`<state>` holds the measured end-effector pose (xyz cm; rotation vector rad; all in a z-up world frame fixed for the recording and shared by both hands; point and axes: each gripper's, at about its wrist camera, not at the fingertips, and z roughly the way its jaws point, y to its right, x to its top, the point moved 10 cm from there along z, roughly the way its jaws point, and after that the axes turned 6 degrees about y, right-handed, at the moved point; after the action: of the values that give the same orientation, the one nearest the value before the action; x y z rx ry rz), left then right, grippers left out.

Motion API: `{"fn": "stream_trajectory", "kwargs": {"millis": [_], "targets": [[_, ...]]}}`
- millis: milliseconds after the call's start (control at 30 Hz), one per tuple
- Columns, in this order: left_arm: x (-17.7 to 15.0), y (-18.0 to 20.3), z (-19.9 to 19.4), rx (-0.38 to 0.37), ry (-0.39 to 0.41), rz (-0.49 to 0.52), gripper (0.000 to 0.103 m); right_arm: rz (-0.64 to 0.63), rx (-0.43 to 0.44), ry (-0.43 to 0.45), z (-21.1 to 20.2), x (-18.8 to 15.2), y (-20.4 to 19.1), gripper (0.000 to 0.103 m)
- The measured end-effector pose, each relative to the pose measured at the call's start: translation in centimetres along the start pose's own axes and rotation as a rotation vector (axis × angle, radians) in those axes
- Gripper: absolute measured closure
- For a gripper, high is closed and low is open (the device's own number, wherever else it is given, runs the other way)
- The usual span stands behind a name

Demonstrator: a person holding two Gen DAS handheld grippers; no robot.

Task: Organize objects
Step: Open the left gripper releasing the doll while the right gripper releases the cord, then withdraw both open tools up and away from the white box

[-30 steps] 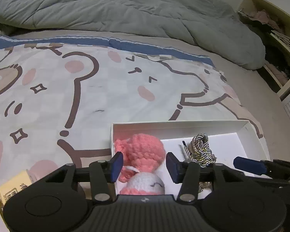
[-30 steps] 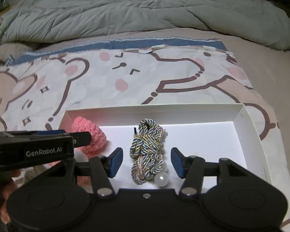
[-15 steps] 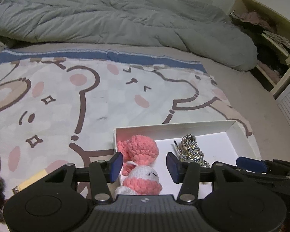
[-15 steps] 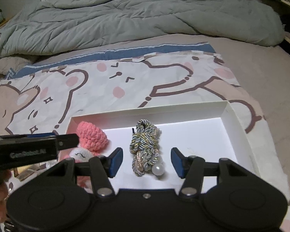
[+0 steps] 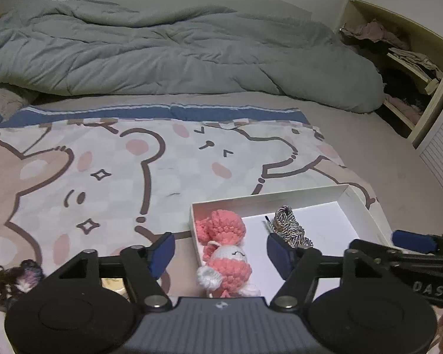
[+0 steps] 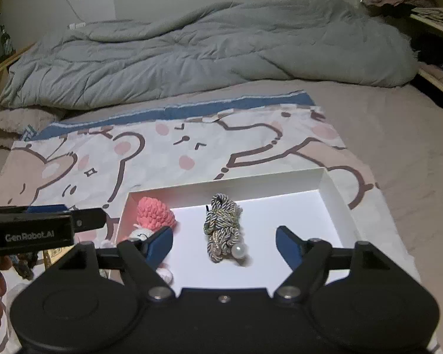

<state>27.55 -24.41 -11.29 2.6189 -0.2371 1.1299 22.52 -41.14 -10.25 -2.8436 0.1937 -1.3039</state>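
Note:
A white shallow box (image 5: pixel 366 206) (image 6: pixel 330 188) lies on the bear-print cloth. At its left end lies a pink and white crocheted doll (image 5: pixel 226 253) (image 6: pixel 155 215). A braided cord with a pearl (image 6: pixel 223 230) (image 5: pixel 289 228) rests in the middle of the box. My left gripper (image 5: pixel 220 250) hovers above the doll with its jaws opening, and its pads touch nothing. My right gripper (image 6: pixel 224 243) hangs over the cord, its jaws also opening, with the cord lying loose on the box floor below them.
A rumpled grey duvet (image 5: pixel 177 53) fills the far half of the bed. Open shelves with clothes (image 5: pixel 410 67) stand at the right. A dark furry item (image 5: pixel 14 274) and a yellowish packet (image 5: pixel 112 283) lie on the cloth left of the box.
Both grippers have risen and drawn back from the box, so more of the bed shows. Their jaws now stand much wider apart. Doll and cord stay in the box.

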Motion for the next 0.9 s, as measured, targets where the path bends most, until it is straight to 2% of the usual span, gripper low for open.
{"fn": "stream_trajectory", "kwargs": {"millis": [267,367,467,667,900], "targets": [[-0.2,0.0,-2.9,0.023,0.04,0.048,0.008,0.008,-0.037,0.04,-3.0,-0.4,1.1,0.013],[-0.4,0.1,-3.8,0.023,0.046,0.066,0.004,0.023,-0.049,0.054,-4.0,-0.5,1.6,0.011],[-0.6,0.2,-4.8,0.028,0.061,0.082,0.0,0.029,-0.063,0.067,-4.9,-0.6,2.0,0.007],[-0.9,0.0,-6.6,0.029,0.08,0.115,0.0,0.027,-0.095,0.089,-6.2,-0.7,2.6,0.0],[-1.2,-0.5,-7.9,0.016,0.091,0.111,0.0,0.024,-0.116,0.095,-7.4,-1.2,3.2,0.0]]}}
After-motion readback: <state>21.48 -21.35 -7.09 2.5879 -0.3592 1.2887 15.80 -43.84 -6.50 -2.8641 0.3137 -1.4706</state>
